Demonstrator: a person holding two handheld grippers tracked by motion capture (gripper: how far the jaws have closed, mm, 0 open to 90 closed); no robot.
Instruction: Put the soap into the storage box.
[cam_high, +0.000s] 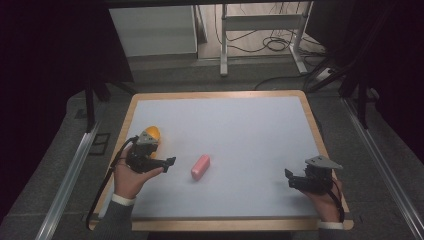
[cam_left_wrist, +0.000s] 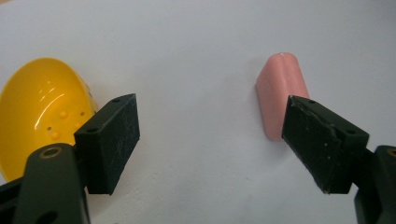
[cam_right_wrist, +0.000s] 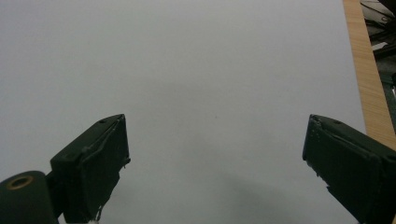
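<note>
- Mostly the bench (cam_high: 240, 125) is bare: a pale sheet framed by a wooden border, with wide open room across its middle and far half.
- Both hands sit near the close edge, the left gripper (cam_high: 170, 161) toward the left border and the right gripper (cam_high: 288, 178) toward the right border, well apart from each other.
- From the right gripper view, the wooden border runs along the right side, and the surface ahead of the right gripper (cam_right_wrist: 215, 163) is plain.
- A pink block (cam_high: 200, 166) lies flat on the bench, left of centre and toward the near edge; it is a short, smooth bar with rounded ends, matt and evenly coloured.
- In the left gripper view the pink block (cam_left_wrist: 282, 93) points away from the camera, its long side facing the gap.
- A yellow bowl (cam_high: 152, 133) sits just behind the left hand; in the left gripper view the yellow bowl (cam_left_wrist: 39, 107) is a glossy dome with small dots, beside the left finger.
- The left gripper (cam_left_wrist: 210, 140) has its fingers spread wide, holding nothing; the block lies just ahead of the right finger, which overlaps its near end, and I cannot tell whether they touch.
- The right gripper's fingers are also spread wide and empty, well apart from the block.
</note>
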